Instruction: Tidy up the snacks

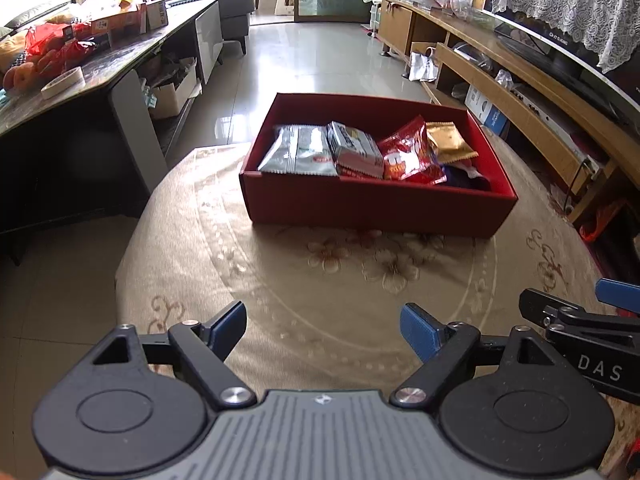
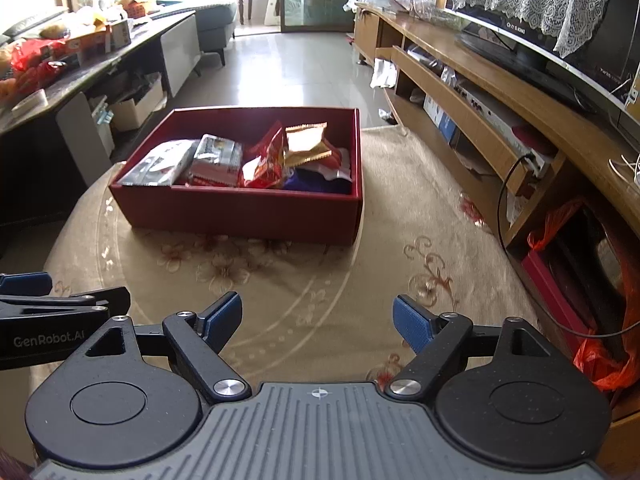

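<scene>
Left gripper (image 1: 323, 326): blue-padded fingers spread, nothing between, over near edge of beige floral tablecloth (image 1: 320, 280). Red rectangular cardboard box (image 1: 372, 204) near far edge, holding, left to right: silver foil packet (image 1: 298, 156), silver-red packet (image 1: 354, 150), red crinkly bag (image 1: 410, 154), gold sachet (image 1: 450, 140). Right gripper (image 2: 318, 322): fingers released, empty, beside left one.

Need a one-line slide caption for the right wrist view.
Open right hand-held gripper hovers empty over the floral tablecloth, facing a red box filled with snack packets.
</scene>
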The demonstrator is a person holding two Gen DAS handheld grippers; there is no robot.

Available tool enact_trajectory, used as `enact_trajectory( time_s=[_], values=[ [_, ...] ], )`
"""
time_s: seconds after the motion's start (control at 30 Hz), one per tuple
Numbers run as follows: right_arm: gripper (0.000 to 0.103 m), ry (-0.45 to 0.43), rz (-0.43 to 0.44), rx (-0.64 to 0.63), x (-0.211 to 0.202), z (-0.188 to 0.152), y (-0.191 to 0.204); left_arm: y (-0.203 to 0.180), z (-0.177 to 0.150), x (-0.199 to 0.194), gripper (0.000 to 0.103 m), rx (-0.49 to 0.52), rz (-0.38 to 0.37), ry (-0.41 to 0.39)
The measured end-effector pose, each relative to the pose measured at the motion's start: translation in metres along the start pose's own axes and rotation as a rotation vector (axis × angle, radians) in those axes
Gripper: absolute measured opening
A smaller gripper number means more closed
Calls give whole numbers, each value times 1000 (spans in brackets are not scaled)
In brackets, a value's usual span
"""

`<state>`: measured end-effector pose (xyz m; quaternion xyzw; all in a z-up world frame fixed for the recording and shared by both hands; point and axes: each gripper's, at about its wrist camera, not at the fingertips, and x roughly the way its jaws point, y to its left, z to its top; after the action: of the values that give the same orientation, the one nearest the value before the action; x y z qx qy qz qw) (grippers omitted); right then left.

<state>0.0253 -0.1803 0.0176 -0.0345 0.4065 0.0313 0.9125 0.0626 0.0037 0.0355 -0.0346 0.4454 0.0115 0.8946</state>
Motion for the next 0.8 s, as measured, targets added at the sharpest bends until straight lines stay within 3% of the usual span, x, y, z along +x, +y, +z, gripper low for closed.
enact_trajectory(
  time_s=[0.8],
  values=[
    [88, 6, 24, -12, -16, -19, 3, -2, -28, -19, 82, 22, 7, -25]
  ],
)
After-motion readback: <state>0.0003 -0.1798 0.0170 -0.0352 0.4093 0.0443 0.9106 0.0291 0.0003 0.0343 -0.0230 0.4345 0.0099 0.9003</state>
